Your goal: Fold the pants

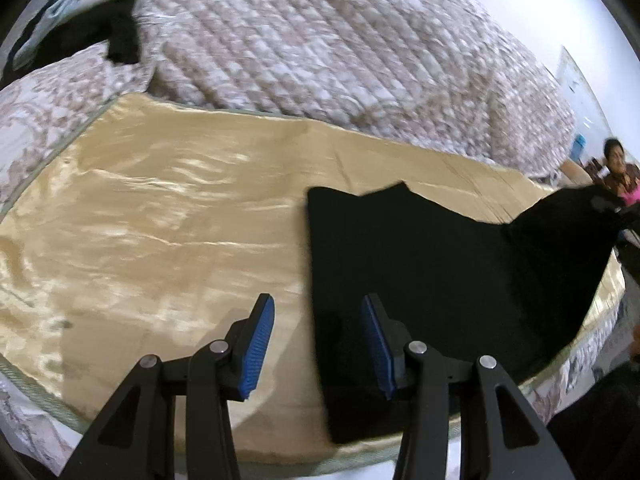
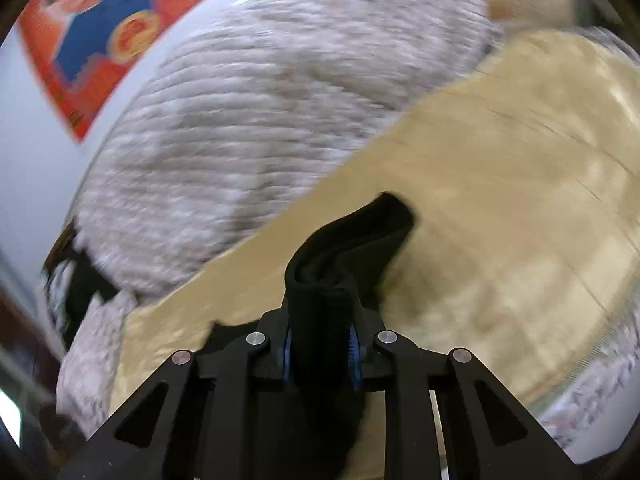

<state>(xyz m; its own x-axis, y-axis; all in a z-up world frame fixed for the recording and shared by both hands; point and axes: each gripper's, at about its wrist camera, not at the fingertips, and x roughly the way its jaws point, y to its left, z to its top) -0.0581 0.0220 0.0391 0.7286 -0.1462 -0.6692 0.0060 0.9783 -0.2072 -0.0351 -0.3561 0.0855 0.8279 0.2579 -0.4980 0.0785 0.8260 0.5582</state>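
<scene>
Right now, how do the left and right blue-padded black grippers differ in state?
The left gripper stands open with nothing between its pads, hovering over the gold satin sheet; the right gripper is clamped on a bunched fold of the black pants. The left hangs beside the flat part of the pants; the right lifts its end. Both share blue ribbed pads.

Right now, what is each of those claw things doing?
Left gripper: open, holding nothing.
Right gripper: closed on the black pants.
</scene>
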